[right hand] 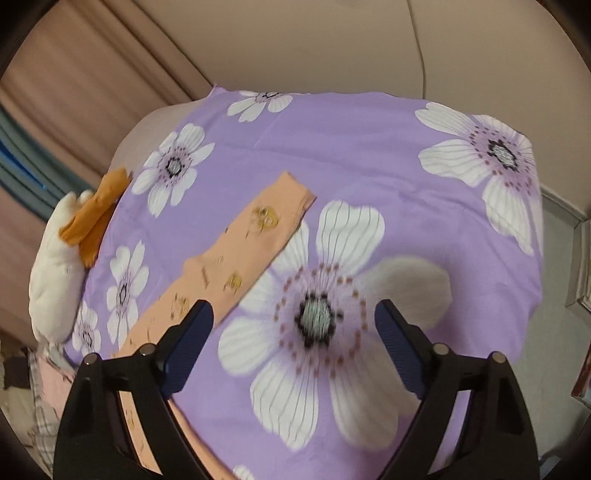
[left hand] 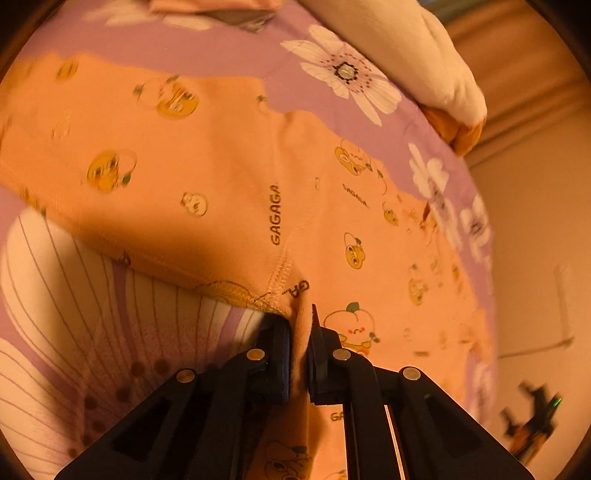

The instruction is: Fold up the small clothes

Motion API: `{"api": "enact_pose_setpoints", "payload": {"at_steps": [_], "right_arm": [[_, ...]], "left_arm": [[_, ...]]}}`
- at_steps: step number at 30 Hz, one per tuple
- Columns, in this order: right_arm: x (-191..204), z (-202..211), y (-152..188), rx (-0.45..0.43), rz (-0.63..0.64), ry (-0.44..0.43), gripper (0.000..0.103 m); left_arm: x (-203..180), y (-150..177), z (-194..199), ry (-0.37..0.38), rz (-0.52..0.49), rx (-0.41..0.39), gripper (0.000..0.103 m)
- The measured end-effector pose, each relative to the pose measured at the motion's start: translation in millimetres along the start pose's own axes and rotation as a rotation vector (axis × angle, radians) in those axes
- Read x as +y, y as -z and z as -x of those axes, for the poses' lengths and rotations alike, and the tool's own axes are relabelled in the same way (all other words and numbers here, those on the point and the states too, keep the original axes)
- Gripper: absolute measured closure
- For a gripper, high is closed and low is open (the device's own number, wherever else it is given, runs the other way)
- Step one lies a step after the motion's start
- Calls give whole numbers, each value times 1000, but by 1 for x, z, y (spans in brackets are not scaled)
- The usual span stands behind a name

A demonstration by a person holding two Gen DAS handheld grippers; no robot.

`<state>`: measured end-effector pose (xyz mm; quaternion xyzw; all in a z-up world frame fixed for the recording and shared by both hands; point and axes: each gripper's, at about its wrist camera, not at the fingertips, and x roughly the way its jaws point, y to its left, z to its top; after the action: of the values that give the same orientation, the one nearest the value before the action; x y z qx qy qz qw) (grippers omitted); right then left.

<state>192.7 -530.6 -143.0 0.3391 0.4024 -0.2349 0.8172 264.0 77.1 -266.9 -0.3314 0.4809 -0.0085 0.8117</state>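
Note:
An orange child's garment (left hand: pixel 221 177) printed with cartoon faces and "GAGAGA" lies spread on the purple flowered sheet (left hand: pixel 229 55). My left gripper (left hand: pixel 298 332) is shut on a pinch of its cloth near a stitched seam, at the near edge. In the right wrist view a long orange part of the same garment (right hand: pixel 240 254) lies on the sheet (right hand: pixel 369 155), running from lower left toward the middle. My right gripper (right hand: pixel 293 325) is open and empty above a big white flower, just right of that strip.
A white plush toy with orange parts (right hand: pixel 59 266) lies at the sheet's left edge; it also shows in the left wrist view (left hand: pixel 436 74). A folded pink cloth (left hand: pixel 210 7) lies at the far edge. Curtains (right hand: pixel 74 92) hang behind the bed.

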Motion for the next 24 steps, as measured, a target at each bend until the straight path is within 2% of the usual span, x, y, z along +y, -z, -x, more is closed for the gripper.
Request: {"api": "enact_pose_setpoints", "payload": {"at_steps": [3, 5, 8, 10, 11, 12, 13, 15, 18, 20, 24], "right_arm": [[-19, -32, -24, 30, -92, -58, 17], [-32, -59, -37, 65, -177, -137, 23], [-29, -90, -52, 100, -156, -136, 31], [-24, -117, -65, 117, -117, -136, 44], [-24, -127, -69, 114, -121, -164, 48], [-26, -133, -71, 96, -140, -193, 60], [-29, -137, -72, 71, -169, -218, 77], [-34, -146, -71, 56, -237, -227, 95], [-32, -148, -70, 55, -264, -298, 95], [-20, -143, -72, 62, -230, -342, 95], [42, -116, -64, 58, -110, -495, 95]], "left_arm": [[-2, 3, 1, -30, -2, -19, 94], [1, 2, 1, -20, 1, -19, 94], [2, 2, 1, -22, -10, -20, 94], [-3, 3, 0, -46, -35, -28, 94], [-6, 4, 0, -62, -58, -36, 94], [-8, 5, 0, -73, -76, -40, 94], [-8, 5, 0, -74, -81, -42, 94], [-3, 4, 0, -47, -54, -46, 94], [4, 3, 0, -13, -8, -40, 94], [3, 3, 0, -19, -2, -44, 94], [-6, 6, 0, -67, -41, -56, 94]]}}
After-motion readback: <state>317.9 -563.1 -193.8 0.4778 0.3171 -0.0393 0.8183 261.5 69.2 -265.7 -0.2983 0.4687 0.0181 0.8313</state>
